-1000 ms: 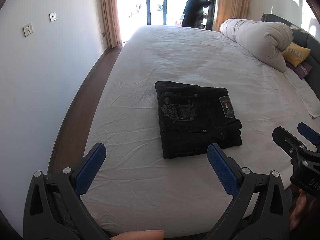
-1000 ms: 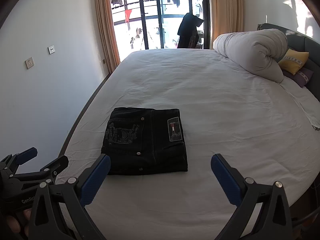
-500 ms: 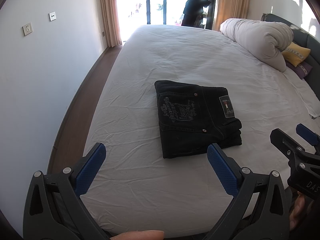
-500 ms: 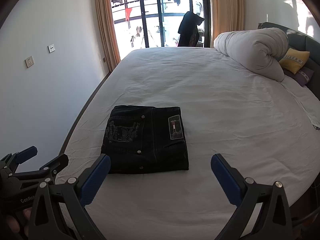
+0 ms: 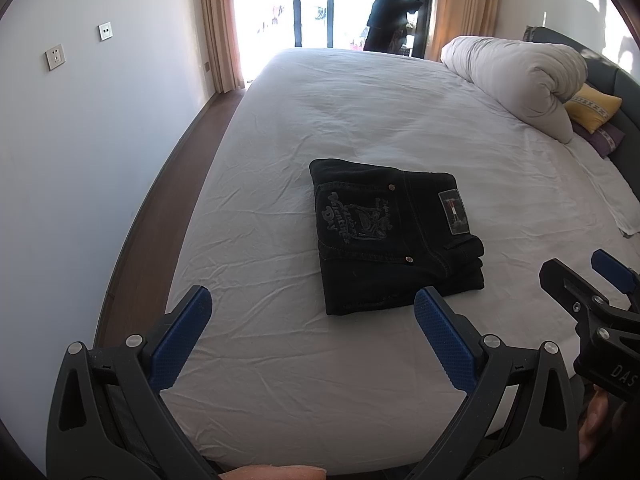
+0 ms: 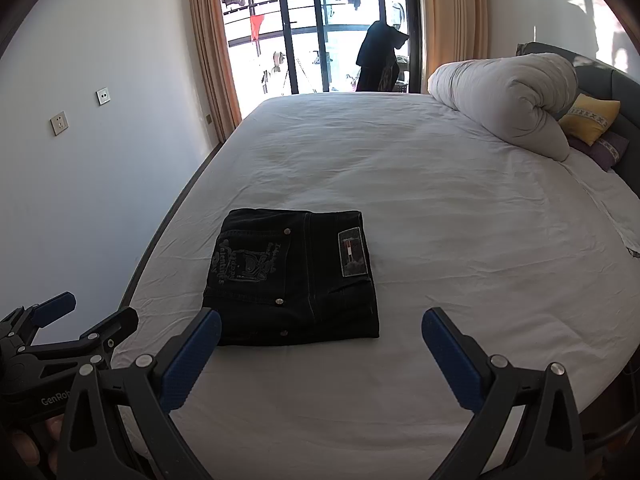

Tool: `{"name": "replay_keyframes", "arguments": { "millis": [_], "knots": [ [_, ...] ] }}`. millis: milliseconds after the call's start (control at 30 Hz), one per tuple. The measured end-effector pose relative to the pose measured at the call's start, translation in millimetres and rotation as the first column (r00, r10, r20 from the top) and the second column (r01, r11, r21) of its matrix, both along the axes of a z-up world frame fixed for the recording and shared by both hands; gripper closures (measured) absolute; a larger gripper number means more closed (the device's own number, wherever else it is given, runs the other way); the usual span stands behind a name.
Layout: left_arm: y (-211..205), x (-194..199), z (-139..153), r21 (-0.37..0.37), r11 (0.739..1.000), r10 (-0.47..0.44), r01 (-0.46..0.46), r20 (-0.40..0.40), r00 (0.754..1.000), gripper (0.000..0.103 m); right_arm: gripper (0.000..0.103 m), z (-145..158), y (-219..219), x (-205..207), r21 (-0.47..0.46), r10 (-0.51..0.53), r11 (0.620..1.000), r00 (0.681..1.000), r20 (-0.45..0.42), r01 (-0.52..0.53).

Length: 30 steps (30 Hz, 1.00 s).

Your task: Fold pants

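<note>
Black pants [image 5: 390,232] lie folded into a compact rectangle on the white bed [image 5: 360,120], back pocket embroidery and a label patch facing up. The same folded pants [image 6: 294,276] show in the right wrist view. My left gripper [image 5: 312,322] hovers open just short of the pants' near edge, nothing between its blue pads. My right gripper [image 6: 322,340] is also open and empty, held in front of the pants. The other gripper shows at the frame edge in each view: the right gripper [image 5: 588,280] and the left gripper [image 6: 80,320].
A rolled white duvet [image 6: 508,104] and a yellow pillow [image 6: 590,118] lie at the bed's far right by the headboard. A wall with sockets [image 5: 54,56] and a strip of wood floor [image 5: 160,200] run along the left. A balcony door [image 6: 320,40] stands beyond the bed.
Both grippers have drawn very slightly back and shifted a little; the folded pants lie unmoved. Both stay open.
</note>
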<state>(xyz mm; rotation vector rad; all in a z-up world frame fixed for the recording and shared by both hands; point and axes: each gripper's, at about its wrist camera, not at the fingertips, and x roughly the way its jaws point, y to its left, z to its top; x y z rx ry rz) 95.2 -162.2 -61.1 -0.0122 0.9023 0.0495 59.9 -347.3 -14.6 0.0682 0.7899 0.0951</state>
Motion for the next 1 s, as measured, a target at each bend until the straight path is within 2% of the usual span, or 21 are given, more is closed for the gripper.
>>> {"name": "replay_keyframes", "arguments": {
  "millis": [1000],
  "knots": [
    [7.5,5.6,-6.0,-0.034,0.999,-0.021,0.02,-0.024,0.999,0.0,0.0,-5.2,0.8,-8.5,-0.002,0.002,1.0,1.0,-0.014,-0.002]
  ]
}}
